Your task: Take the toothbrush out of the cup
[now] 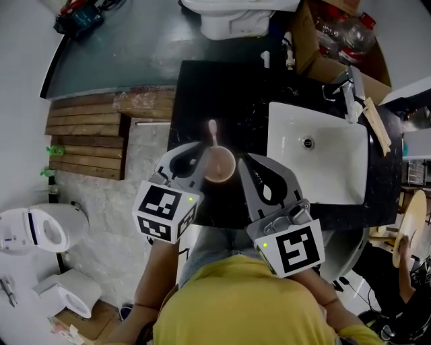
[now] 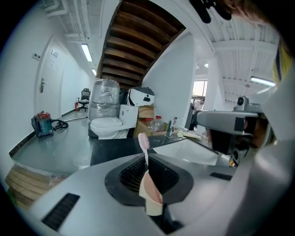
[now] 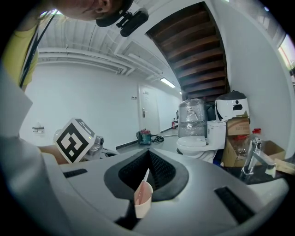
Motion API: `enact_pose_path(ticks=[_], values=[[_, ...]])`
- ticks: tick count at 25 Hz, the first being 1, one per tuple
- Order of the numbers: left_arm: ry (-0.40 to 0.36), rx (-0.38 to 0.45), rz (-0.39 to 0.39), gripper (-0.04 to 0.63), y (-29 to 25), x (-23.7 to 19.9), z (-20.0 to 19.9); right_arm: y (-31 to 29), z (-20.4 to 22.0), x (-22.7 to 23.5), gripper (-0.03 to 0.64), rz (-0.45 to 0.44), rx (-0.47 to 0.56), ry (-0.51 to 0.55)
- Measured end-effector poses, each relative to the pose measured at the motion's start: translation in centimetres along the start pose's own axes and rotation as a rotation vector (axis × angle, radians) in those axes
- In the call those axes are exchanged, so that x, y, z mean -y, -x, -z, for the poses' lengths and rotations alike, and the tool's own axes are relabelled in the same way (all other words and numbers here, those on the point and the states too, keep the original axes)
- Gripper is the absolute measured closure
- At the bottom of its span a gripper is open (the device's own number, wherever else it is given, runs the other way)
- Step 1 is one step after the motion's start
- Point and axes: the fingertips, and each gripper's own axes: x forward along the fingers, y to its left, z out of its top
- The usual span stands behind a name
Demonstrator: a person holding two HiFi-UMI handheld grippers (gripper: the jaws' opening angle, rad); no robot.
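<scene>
Toothbrush is standing in the cup on the counter, with its head leaning toward 12 o'clock. Left gripper and right gripper are flanking the cup at 9 and 3 o'clock. Both tongs are pressed together and empty. Judging the brush light, stiff and slick, so pinching the neck above the rim looks best. The cup is probably tippy.

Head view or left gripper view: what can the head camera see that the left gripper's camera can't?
Only the head view shows the drain hole and the marker cube on the left gripper. Only the left gripper view shows the brown stairs overhead and a door. Both show the pink cup, the toothbrush in it, the white sink and a toilet.
</scene>
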Motion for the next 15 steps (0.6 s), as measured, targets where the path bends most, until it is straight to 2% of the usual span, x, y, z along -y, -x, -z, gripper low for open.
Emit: enact_pose_path(ticks=[8,15], values=[[-0.001,-0.056,0.04,0.513,-1.4,-0.2,0.5,-0.8,-0.6,0.8,0.603,0.02,0.017,-0.023],[0.003,-0.1,0.091,0.495,-2.2,0.2,0.8,-1.2,-0.8,1.3,0.603,0.026,0.022,-0.021]])
